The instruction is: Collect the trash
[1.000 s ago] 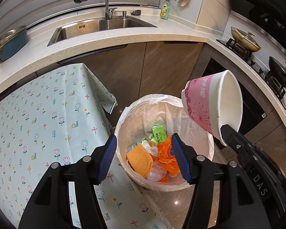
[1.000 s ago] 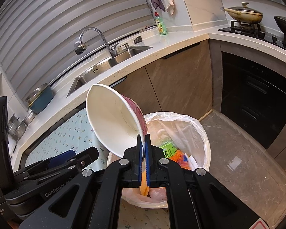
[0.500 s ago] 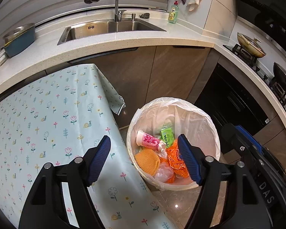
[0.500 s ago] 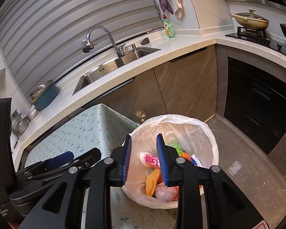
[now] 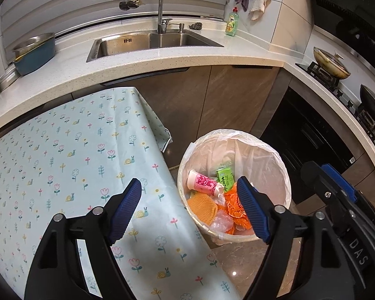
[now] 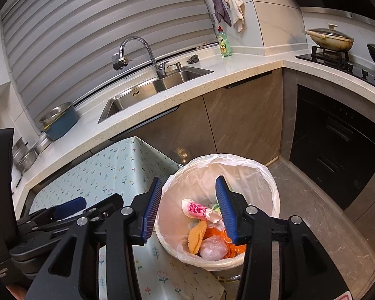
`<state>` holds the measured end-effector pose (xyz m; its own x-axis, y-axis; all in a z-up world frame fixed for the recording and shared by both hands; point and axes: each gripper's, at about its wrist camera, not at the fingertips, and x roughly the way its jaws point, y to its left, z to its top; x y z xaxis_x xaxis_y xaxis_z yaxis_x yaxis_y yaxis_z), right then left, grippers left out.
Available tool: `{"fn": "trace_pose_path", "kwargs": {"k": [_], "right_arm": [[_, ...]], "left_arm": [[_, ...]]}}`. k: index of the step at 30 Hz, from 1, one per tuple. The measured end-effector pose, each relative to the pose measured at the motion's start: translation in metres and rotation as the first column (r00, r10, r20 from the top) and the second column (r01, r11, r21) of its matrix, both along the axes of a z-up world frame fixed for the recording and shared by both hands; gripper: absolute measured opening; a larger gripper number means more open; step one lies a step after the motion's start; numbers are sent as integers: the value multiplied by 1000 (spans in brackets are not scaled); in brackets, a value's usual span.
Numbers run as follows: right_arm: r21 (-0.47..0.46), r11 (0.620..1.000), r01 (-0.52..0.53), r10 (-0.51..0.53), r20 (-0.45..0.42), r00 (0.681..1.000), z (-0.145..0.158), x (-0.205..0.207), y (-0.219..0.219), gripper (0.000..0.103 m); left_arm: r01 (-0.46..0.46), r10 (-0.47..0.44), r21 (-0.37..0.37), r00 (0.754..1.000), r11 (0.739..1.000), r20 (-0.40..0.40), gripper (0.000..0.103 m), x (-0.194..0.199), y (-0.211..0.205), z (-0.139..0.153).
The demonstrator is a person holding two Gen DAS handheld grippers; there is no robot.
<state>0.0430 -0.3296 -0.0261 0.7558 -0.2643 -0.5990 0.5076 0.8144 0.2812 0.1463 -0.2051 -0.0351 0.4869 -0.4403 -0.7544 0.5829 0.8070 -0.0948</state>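
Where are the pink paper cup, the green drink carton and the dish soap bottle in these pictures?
pink paper cup (image 5: 203,183), left wrist view, on its pink printed side.
green drink carton (image 5: 225,178), left wrist view, on its printed front face.
dish soap bottle (image 6: 224,43), right wrist view, on its green body.

walls: ribbed shutter (image 6: 87,37) | counter: speckled white (image 5: 162,57) | cabinets: brown (image 6: 237,120) | floor: glossy stone (image 6: 312,212)

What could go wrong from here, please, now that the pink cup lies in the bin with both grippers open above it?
1. The right gripper hangs just over the bin's rim; dropping lower might snag the loose plastic liner.
2. The pink cup rests on top of the piled trash, so later items might not settle well.
3. The left gripper and right gripper sit close together and could collide.
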Motion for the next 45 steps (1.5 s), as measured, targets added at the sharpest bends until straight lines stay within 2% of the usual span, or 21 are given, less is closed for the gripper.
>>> {"fn": "trace_pose_path", "kwargs": {"k": [12,18,25,32,35,45], "right_arm": [[-81,995,-51,45,-74,996,1,-14,23,61],[-122,990,-75,62,-112,992,-1,-19,35,71],[-141,985,-94,75,-137,988,-5,-26,46,83],[-142,985,-95,74,-149,986,-9,-31,50,85],[-145,985,-96,72,-157,985,-12,-32,51,97],[-152,984,-95,68,-175,982,-21,-37,52,97]], "left_arm": [[-48,46,51,998,998,38,76,-17,32,-5],[-95,90,66,994,993,64,86,-23,48,-7],[-119,113,80,991,990,77,86,-31,59,-10],[-153,145,92,985,984,94,87,-37,65,-16],[-164,155,93,983,982,104,87,-40,67,-17],[-181,170,96,979,979,115,87,-45,69,-20]]}}
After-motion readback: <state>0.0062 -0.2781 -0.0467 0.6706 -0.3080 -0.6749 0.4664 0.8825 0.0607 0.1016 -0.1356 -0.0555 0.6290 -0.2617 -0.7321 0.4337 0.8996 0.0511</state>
